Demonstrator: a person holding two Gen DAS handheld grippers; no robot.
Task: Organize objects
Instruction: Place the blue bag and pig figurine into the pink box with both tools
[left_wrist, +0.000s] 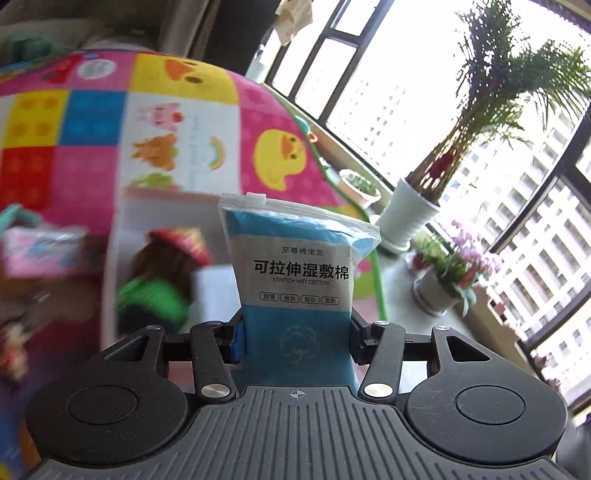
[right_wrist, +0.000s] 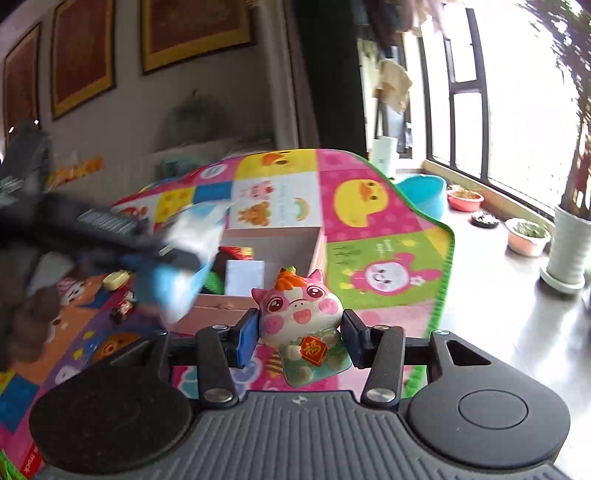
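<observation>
Fingers (left_wrist: 240, 339) pinch the cotton pouch (left_wrist: 295, 280) left; right view's fingers (right_wrist: 248, 341) clamp a pig toy (right_wrist: 301, 317).

Both wrist views over play mat (left_wrist: 110, 122)

Each hand carries the same tool. The left tongs (left_wrist: 295, 334) and right tongs (right_wrist: 301, 339) have black fingers faced with blue pads (right_wrist: 246, 341). Behind the fingers run black link bars pinned with silver screws (left_wrist: 214, 390). Outboard of these sit two round black discs (left_wrist: 490, 405). Between the discs lies a grey ribbed housing (right_wrist: 295, 439) bearing a small crosshair mark (left_wrist: 296, 394).
</observation>
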